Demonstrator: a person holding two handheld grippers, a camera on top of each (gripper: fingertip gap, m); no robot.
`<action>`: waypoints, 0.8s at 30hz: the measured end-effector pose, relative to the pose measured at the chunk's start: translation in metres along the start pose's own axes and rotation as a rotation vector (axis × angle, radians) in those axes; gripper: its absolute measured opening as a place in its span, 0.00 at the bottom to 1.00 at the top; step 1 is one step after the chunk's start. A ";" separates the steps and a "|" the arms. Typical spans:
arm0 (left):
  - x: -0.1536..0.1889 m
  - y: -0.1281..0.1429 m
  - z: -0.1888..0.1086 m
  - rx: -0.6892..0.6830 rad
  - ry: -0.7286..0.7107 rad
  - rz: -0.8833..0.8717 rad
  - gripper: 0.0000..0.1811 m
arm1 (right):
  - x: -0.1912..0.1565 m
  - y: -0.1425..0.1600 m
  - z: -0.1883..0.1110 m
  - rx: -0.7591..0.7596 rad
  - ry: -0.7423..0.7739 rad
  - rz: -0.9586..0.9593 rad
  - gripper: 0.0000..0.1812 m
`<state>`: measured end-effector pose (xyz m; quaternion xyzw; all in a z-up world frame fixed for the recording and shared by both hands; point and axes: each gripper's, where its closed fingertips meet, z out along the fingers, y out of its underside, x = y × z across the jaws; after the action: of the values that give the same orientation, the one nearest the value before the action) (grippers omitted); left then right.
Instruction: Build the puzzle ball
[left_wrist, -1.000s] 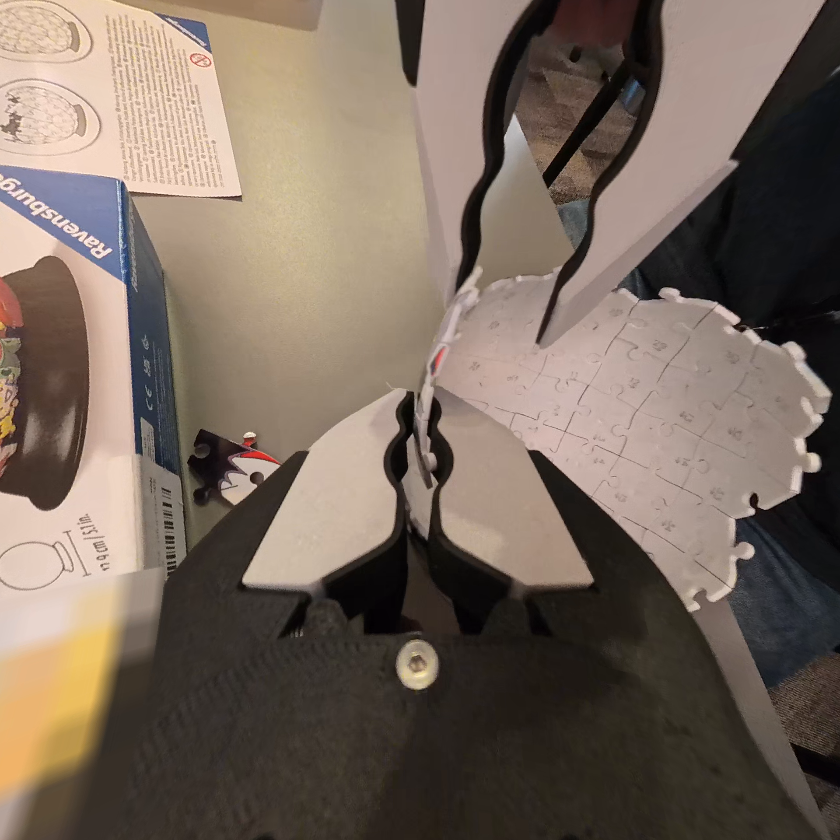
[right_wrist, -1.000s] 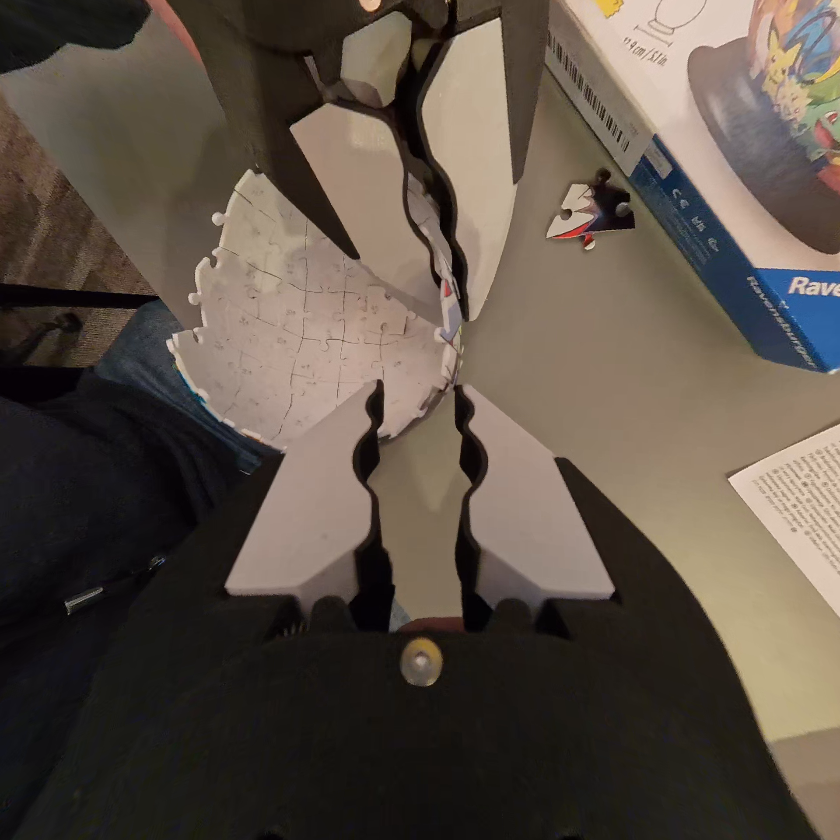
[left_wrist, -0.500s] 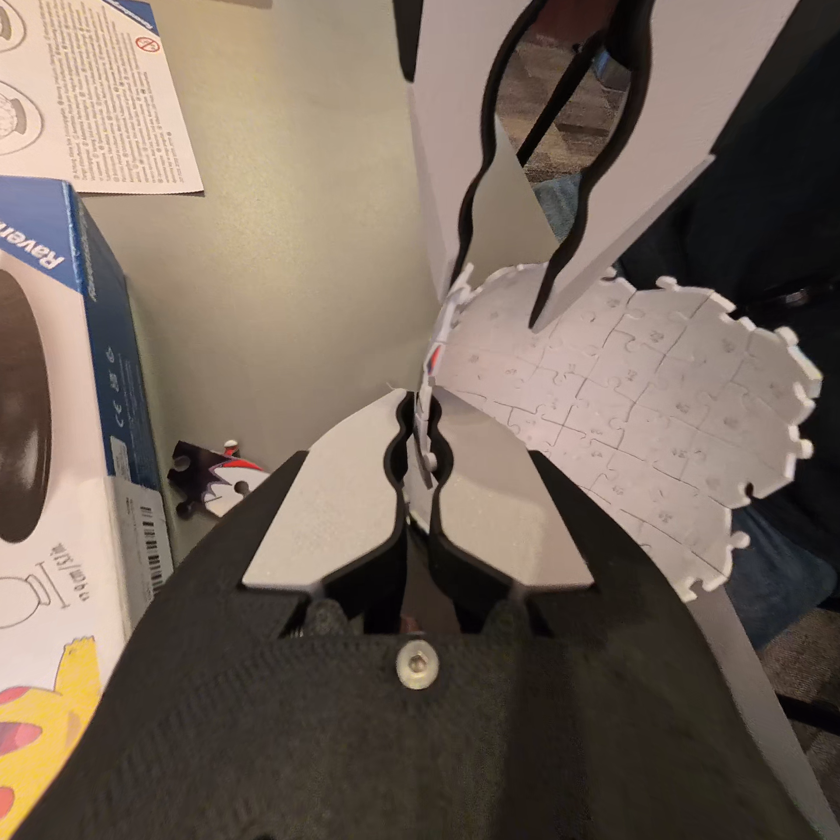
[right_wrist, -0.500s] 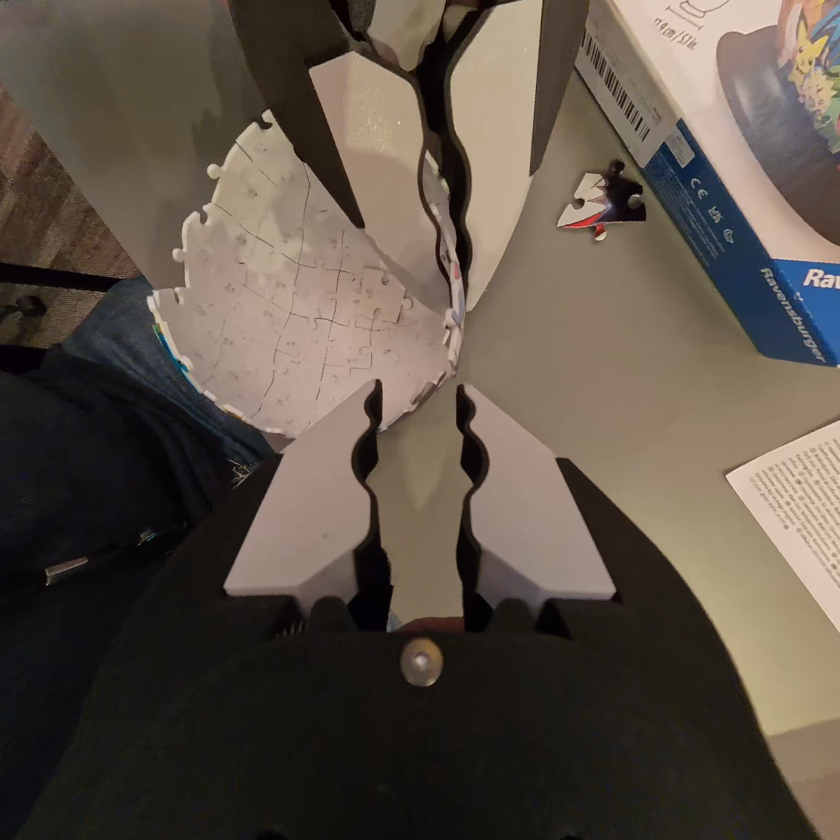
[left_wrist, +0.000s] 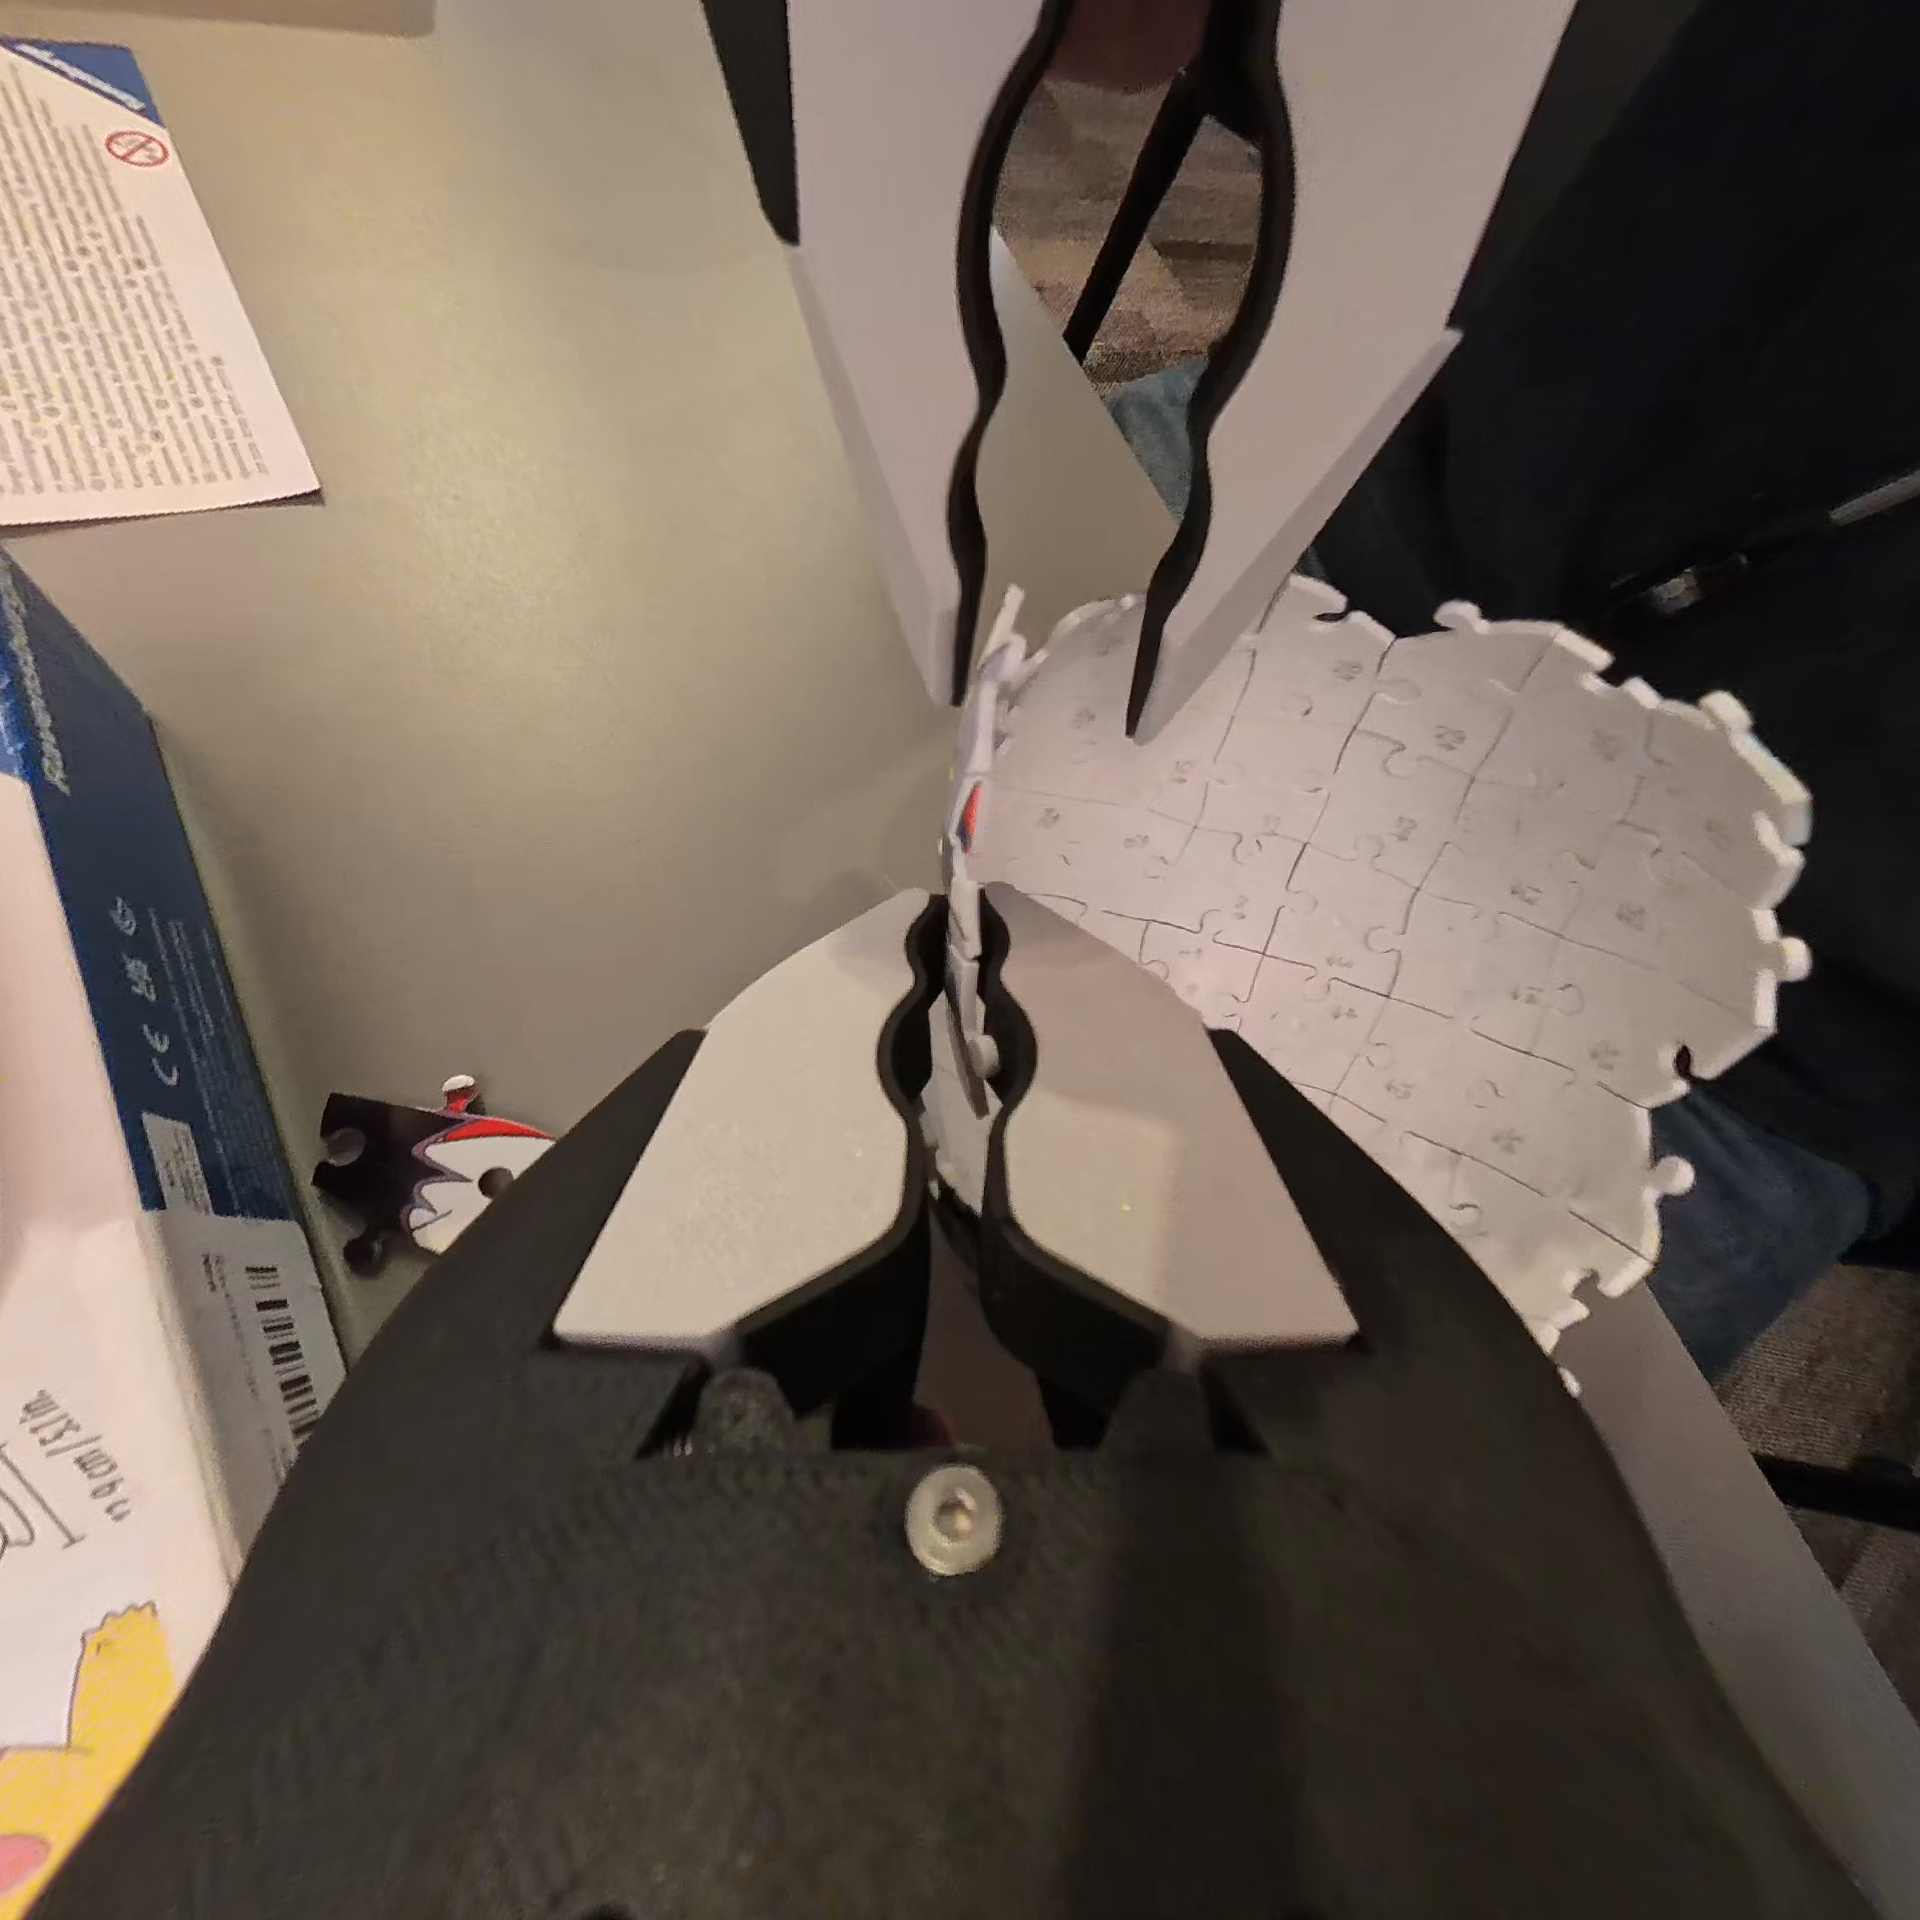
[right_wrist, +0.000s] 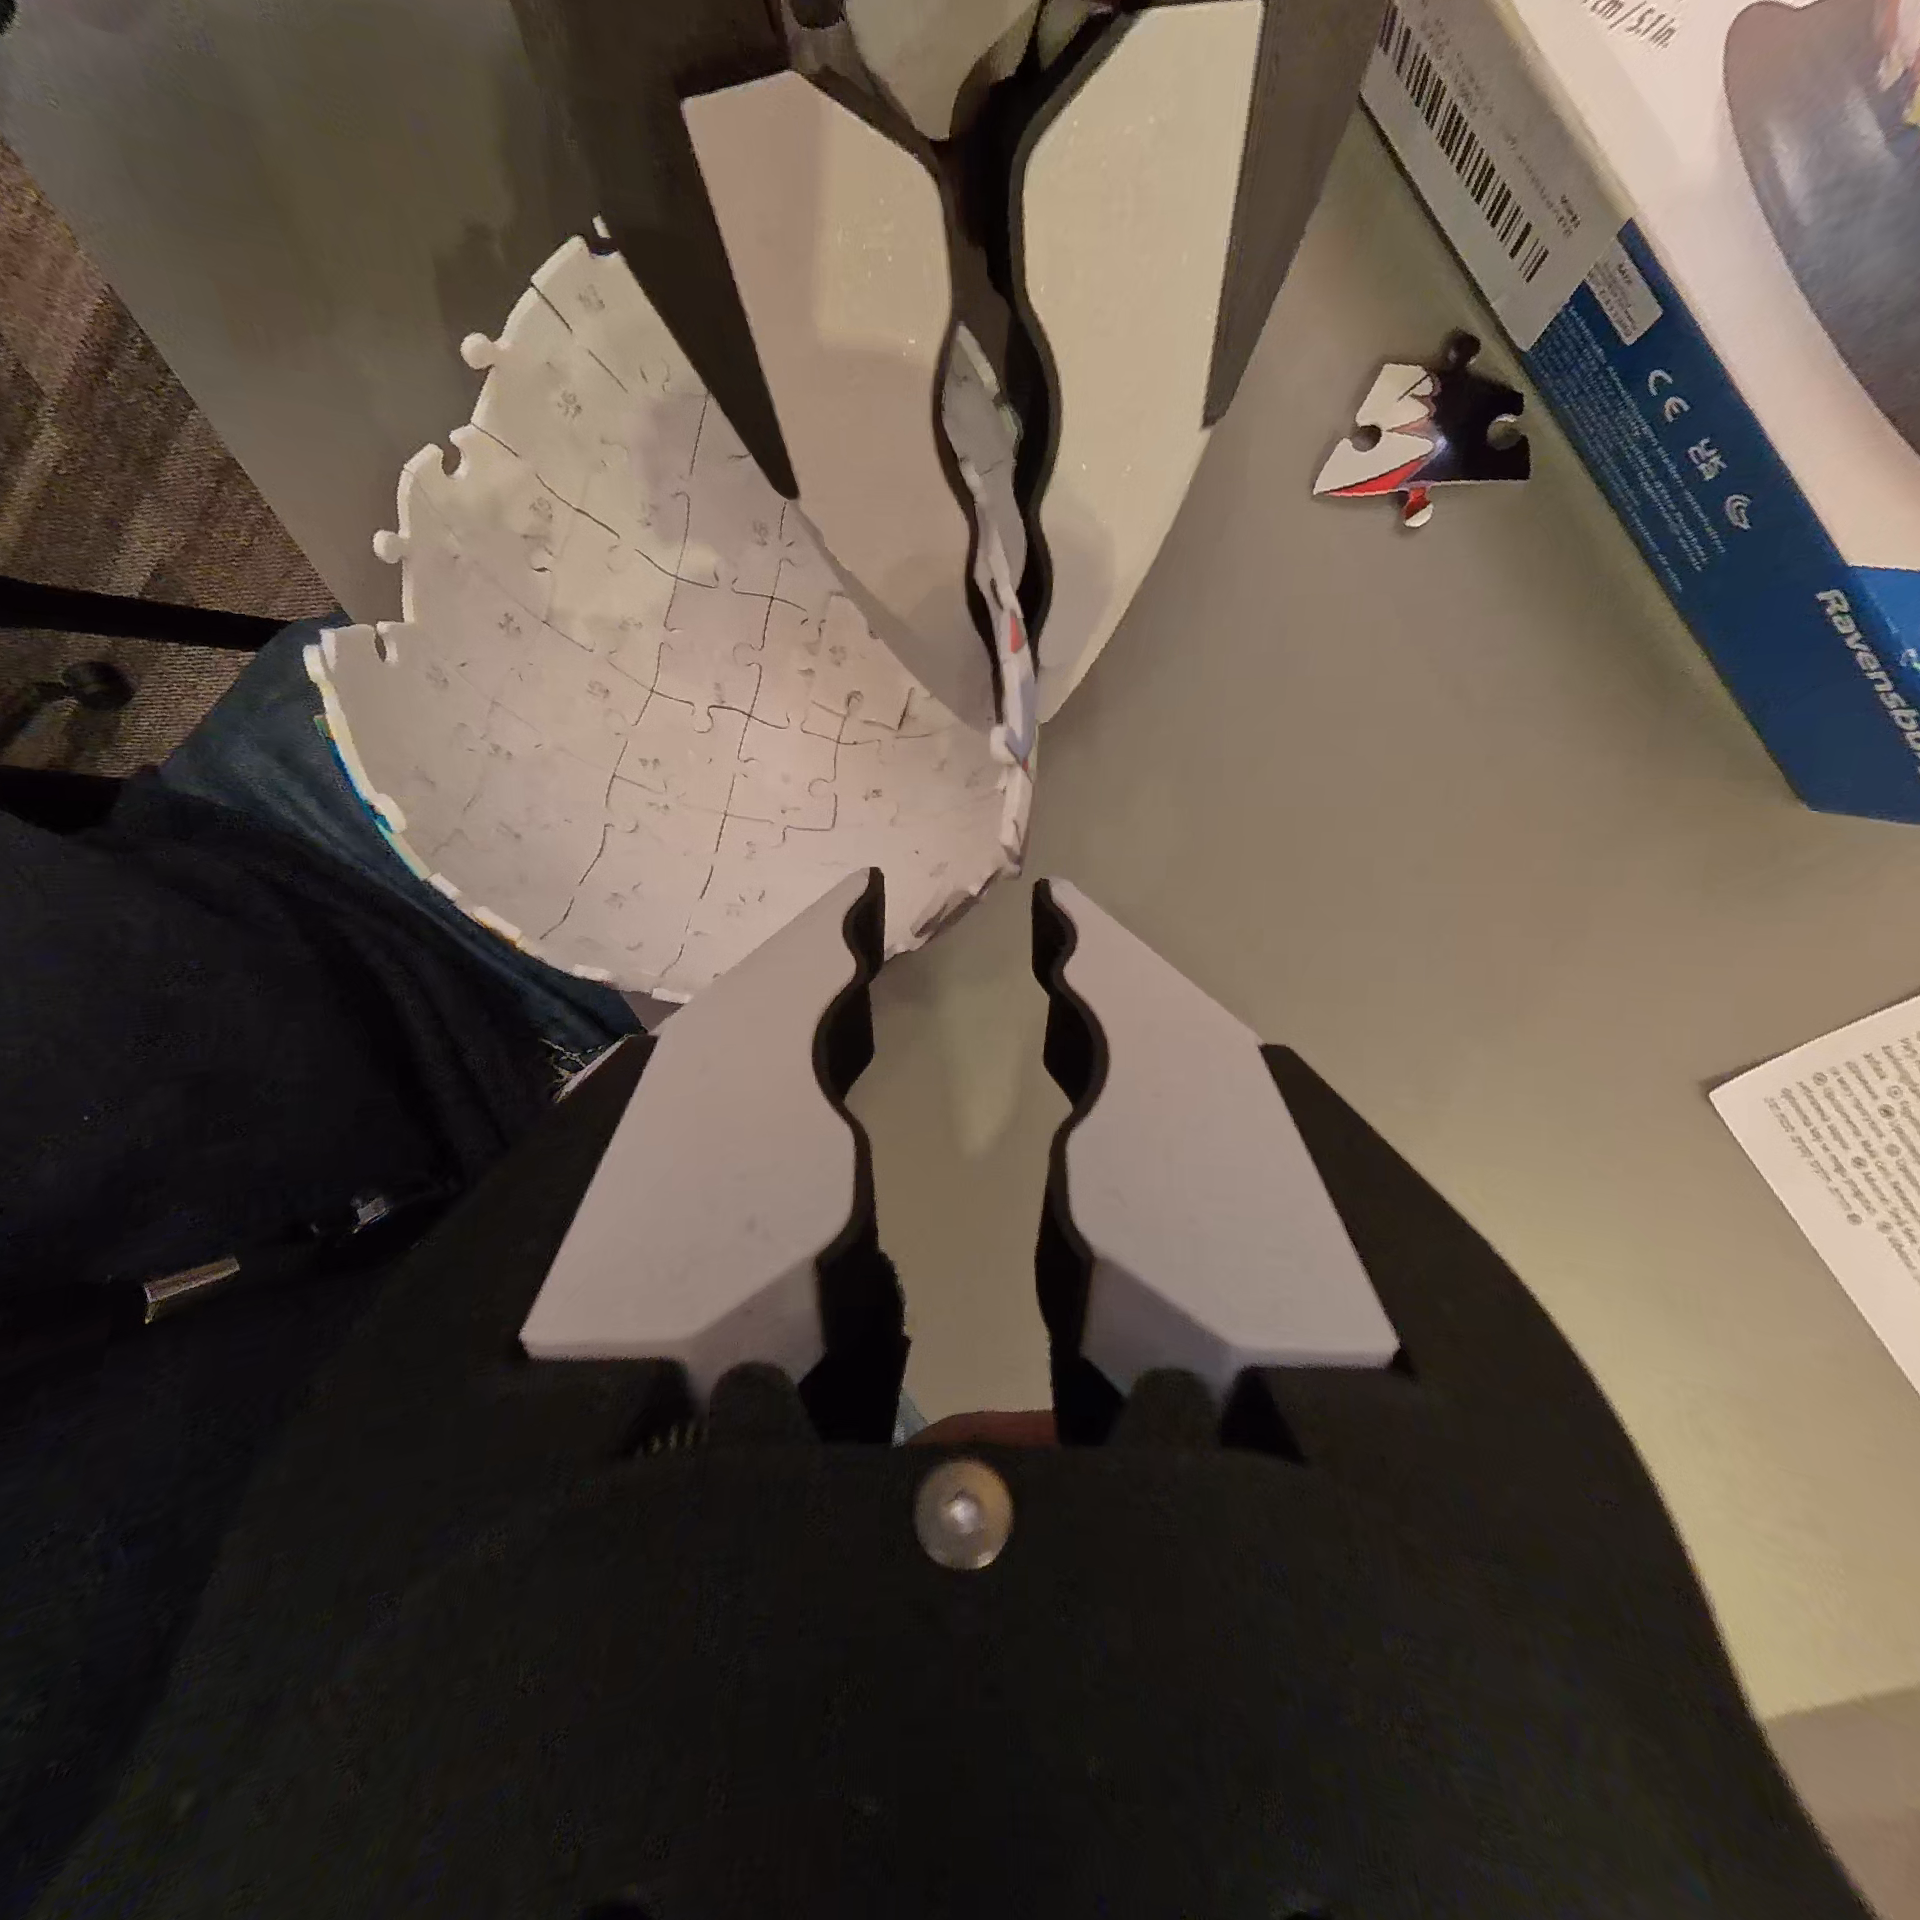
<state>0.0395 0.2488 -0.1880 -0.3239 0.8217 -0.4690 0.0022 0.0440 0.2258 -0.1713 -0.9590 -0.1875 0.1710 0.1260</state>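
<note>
- Two hand-held grippers face each other over the pale grey worktop (right_wrist: 1351, 831)
- Left hand-held gripper (left_wrist: 961, 914) clamps the rim of the white curved half-built puzzle shell (left_wrist: 1455, 883), held at the worktop edge
- Right hand-held gripper (right_wrist: 956, 894) gapes empty beside the shell
- Loose dark red-and-white puzzle piece (right_wrist: 1423, 447) lies by the blue-and-white box (right_wrist: 1714, 416)

Each camera sits just behind its own gripper's two fingers and looks forward and down along them at the table (left_wrist: 582, 582). The left wrist view looks close over the left gripper (left_wrist: 961, 935) with the box (left_wrist: 135, 935) at its left edge. The right wrist view faces the opposite way, over the right gripper (right_wrist: 956, 904), with the box (right_wrist: 1704, 499) at upper right. Both views share the half ball (left_wrist: 1455, 904) (right_wrist: 644, 727), the loose piece (left_wrist: 436, 1153) (right_wrist: 1423, 436), the leaflet (left_wrist: 114, 343) (right_wrist: 1839, 1174) and the other gripper opposite.
</note>
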 end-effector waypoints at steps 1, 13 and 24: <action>-0.001 0.000 0.000 -0.005 -0.006 -0.001 0.02 | 0.000 0.000 0.000 0.000 0.001 -0.005 0.14; -0.001 0.003 0.002 -0.037 0.003 0.000 0.02 | 0.007 -0.015 -0.002 0.054 0.081 -0.025 0.04; 0.000 0.003 0.003 -0.020 0.007 -0.030 0.03 | 0.006 -0.016 -0.001 0.068 0.063 0.029 0.00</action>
<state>0.0387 0.2473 -0.1920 -0.3345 0.8215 -0.4617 -0.0111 0.0448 0.2423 -0.1676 -0.9618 -0.1633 0.1486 0.1620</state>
